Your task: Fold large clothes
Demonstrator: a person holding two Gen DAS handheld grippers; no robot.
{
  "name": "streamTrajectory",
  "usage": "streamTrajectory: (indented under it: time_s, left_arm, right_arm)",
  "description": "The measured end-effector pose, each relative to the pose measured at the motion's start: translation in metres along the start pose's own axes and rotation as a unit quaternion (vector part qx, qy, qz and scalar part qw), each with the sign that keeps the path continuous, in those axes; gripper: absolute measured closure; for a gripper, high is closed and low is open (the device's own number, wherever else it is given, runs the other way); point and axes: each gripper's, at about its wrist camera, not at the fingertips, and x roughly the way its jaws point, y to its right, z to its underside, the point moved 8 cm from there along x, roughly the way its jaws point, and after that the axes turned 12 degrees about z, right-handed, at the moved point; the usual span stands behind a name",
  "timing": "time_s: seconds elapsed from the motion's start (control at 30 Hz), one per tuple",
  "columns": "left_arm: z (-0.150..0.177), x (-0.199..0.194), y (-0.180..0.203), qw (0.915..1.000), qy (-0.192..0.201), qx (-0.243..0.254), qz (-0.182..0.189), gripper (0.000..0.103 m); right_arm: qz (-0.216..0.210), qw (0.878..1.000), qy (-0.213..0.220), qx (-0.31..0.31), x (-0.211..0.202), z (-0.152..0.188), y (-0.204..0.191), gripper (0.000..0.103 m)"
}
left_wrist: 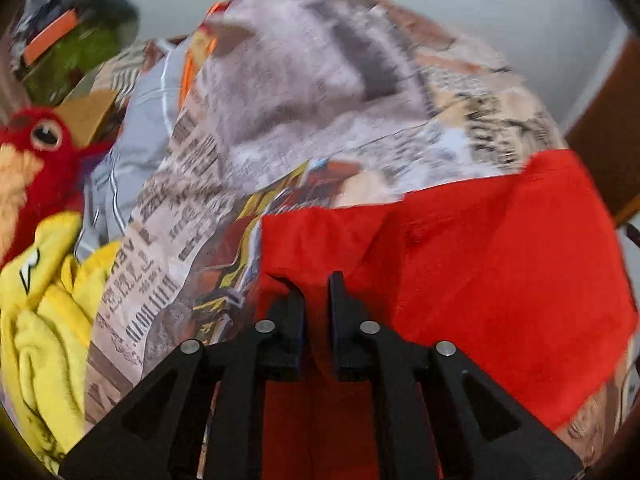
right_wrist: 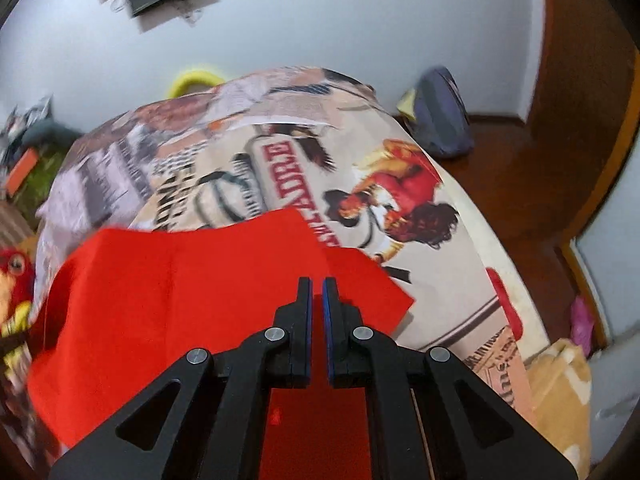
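A red garment point(left_wrist: 480, 264) lies spread on a bed with a newspaper-print sheet point(left_wrist: 304, 120). My left gripper point(left_wrist: 316, 284) is shut on a bunched fold of the red garment near its left edge. In the right wrist view the same red garment point(right_wrist: 180, 292) lies flat on the printed sheet point(right_wrist: 400, 184). My right gripper point(right_wrist: 317, 286) is shut on the garment's near edge, beside its right corner; red cloth shows between and below the jaws.
A red plush bird point(left_wrist: 36, 152), yellow clothing point(left_wrist: 44, 304) and a grey garment point(left_wrist: 136, 148) lie left of the bed. A blue-grey bundle point(right_wrist: 440, 116) sits on the brown floor point(right_wrist: 520, 184) at right, with a tan item point(right_wrist: 560, 392) nearby. White wall behind.
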Motion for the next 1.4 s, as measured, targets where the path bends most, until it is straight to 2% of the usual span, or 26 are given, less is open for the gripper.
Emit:
streamTrajectory:
  time_s: [0.07, 0.13, 0.23, 0.33, 0.43, 0.5, 0.53, 0.57, 0.63, 0.77, 0.9, 1.1, 1.27, 1.4]
  left_arm:
    - [-0.007, -0.023, 0.008, 0.9995, 0.028, 0.006, 0.016, 0.078]
    - [-0.016, -0.044, 0.014, 0.9978, 0.059, 0.012, 0.028, 0.074]
    - [-0.021, -0.063, 0.033, 0.9946, 0.079, 0.023, 0.062, 0.069]
    - [-0.013, -0.058, 0.055, 0.994, 0.063, 0.047, 0.077, 0.066]
    - [0.01, -0.037, 0.078, 0.9931, 0.025, 0.073, 0.088, 0.066]
    - [0.027, -0.02, 0.092, 0.9913, 0.002, 0.094, 0.092, 0.063]
    - [0.036, -0.011, 0.096, 0.9906, -0.011, 0.103, 0.09, 0.061]
    - [0.046, 0.0, 0.099, 0.9902, -0.025, 0.11, 0.083, 0.061]
    - [0.059, 0.013, 0.097, 0.9902, -0.038, 0.115, 0.07, 0.058]
    - [0.069, 0.013, 0.081, 0.9927, -0.026, 0.104, 0.056, 0.039]
    - [0.077, 0.006, 0.067, 0.9933, -0.037, 0.089, 0.064, 0.038]
    - [0.087, -0.007, 0.046, 0.9933, -0.037, 0.102, 0.04, 0.02]
    - [0.097, -0.017, 0.008, 0.9949, -0.05, 0.088, -0.002, 0.02]
    - [0.1, -0.033, -0.025, 0.9977, -0.044, 0.047, -0.022, 0.02]
  right_arm:
    - [-0.01, 1.0, 0.012, -0.023, -0.009, -0.001, -0.019, 0.099]
    - [-0.028, 0.998, 0.017, -0.048, -0.021, 0.001, -0.044, 0.098]
    - [-0.049, 0.995, 0.011, -0.081, -0.034, 0.011, -0.081, 0.094]
    - [-0.073, 0.993, -0.01, -0.097, -0.038, 0.026, -0.116, 0.084]
    - [-0.084, 0.991, -0.024, -0.1, -0.039, 0.042, -0.141, 0.079]
    - [-0.085, 0.99, -0.032, -0.106, -0.04, 0.055, -0.156, 0.067]
    - [-0.079, 0.99, -0.035, -0.108, -0.038, 0.059, -0.158, 0.053]
    - [-0.068, 0.991, -0.037, -0.11, -0.036, 0.064, -0.161, 0.042]
    - [-0.039, 0.991, -0.031, -0.123, -0.036, 0.073, -0.163, 0.038]
    - [0.009, 0.984, -0.021, -0.178, -0.037, 0.091, -0.163, 0.022]
    - [0.017, 0.984, -0.007, -0.18, -0.045, 0.098, -0.155, 0.019]
    - [0.001, 0.991, -0.025, -0.135, -0.047, 0.107, -0.147, 0.017]
    - [0.004, 0.989, -0.017, -0.146, -0.061, 0.113, -0.145, 0.017]
    - [0.004, 0.988, -0.018, -0.155, -0.07, 0.113, -0.132, 0.017]
